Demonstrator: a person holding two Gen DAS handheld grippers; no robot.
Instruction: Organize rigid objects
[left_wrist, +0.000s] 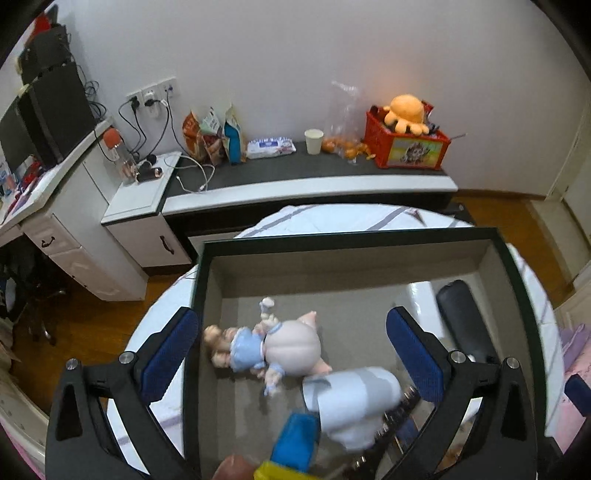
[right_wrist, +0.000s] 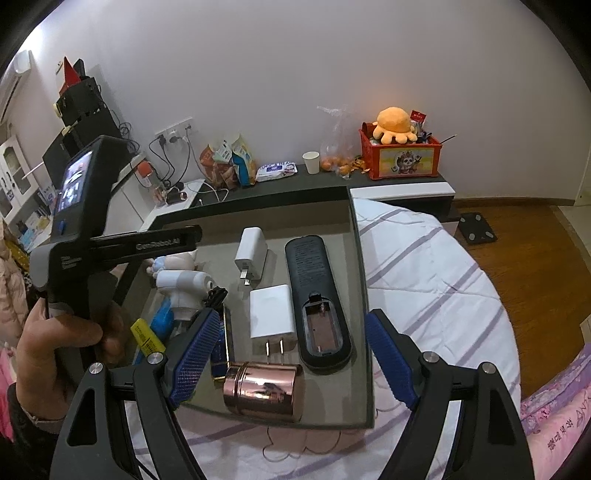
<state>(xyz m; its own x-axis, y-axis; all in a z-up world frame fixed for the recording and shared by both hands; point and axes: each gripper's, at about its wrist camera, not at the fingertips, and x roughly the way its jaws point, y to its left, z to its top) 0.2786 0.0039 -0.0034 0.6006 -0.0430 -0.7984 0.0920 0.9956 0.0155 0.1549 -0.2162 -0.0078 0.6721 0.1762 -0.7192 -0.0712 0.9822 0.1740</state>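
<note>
i see the dark-rimmed tray (right_wrist: 364, 280) under both grippers. my left gripper (left_wrist: 291, 354) is spread wide and holds nothing, doll figure (left_wrist: 269, 345) lying between its jaws. my right gripper (right_wrist: 291, 358) is open and empty too, black remote (right_wrist: 317, 295), copper tin (right_wrist: 262, 391) and white charger (right_wrist: 271, 314) between its jaws.

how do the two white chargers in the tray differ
The far charger lies tilted on its side, its plug end toward the camera. The near charger lies flat and shows two bare prongs toward the copper tin. Both are white blocks beside the black remote.
</note>
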